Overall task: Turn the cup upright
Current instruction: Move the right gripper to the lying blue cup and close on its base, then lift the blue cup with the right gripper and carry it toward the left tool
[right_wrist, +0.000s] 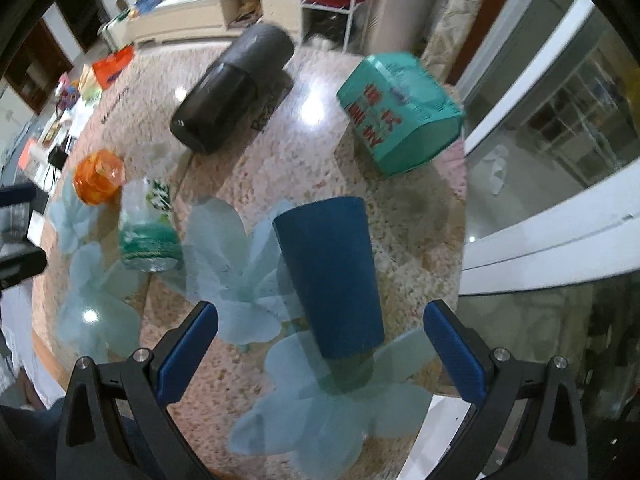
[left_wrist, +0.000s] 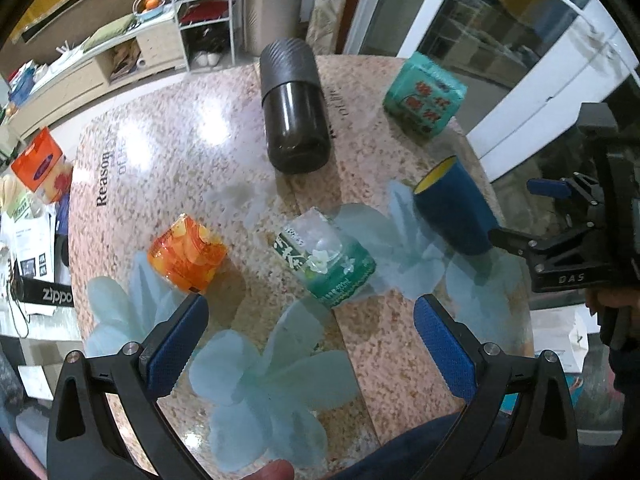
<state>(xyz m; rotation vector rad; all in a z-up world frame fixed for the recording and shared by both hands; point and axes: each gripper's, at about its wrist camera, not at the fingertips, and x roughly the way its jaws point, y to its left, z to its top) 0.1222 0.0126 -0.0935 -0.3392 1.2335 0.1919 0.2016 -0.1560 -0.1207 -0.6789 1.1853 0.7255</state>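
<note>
A dark blue cup (right_wrist: 330, 276) with a yellow inside lies on its side on the speckled round table (left_wrist: 180, 152), near the right edge. In the left wrist view the cup (left_wrist: 454, 210) shows its yellow mouth turned toward the table's middle. My right gripper (right_wrist: 320, 348) is open, its blue pads either side of the cup's base end, just short of it. In the left wrist view the right gripper (left_wrist: 520, 216) sits beside the cup's base. My left gripper (left_wrist: 310, 336) is open and empty above the table's near side.
A dark cylindrical flask (left_wrist: 294, 108) lies at the back middle. A teal packet (left_wrist: 424, 94) sits back right. A green-labelled clear bottle (left_wrist: 324, 256) and an orange jar (left_wrist: 186, 254) lie in the middle and left. The table edge drops off just right of the cup.
</note>
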